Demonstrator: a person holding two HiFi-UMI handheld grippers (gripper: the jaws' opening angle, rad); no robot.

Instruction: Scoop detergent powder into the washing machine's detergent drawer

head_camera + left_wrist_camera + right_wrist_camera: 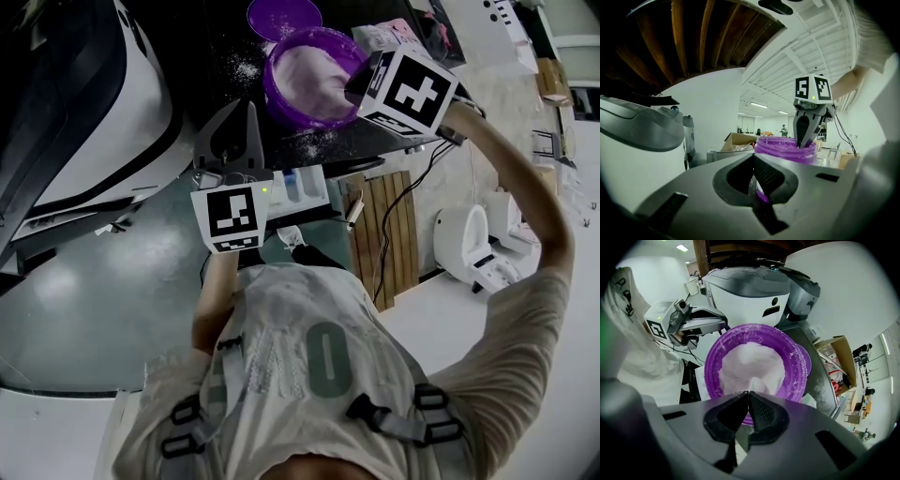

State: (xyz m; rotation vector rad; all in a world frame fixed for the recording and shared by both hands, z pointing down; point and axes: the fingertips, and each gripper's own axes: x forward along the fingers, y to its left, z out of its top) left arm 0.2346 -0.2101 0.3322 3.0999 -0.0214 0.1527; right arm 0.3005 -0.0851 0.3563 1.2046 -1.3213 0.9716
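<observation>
As right gripper (748, 393) and left gripper (754, 158) sit pressed together, brace the purple tub (710, 365). Dig shallow, away from the counter (225, 89) edge.

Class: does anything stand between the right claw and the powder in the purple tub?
Nothing visible does. The right claw points right at the powder in the open purple tub, with no cover over it. The lid lies off, beside the tub.
</observation>
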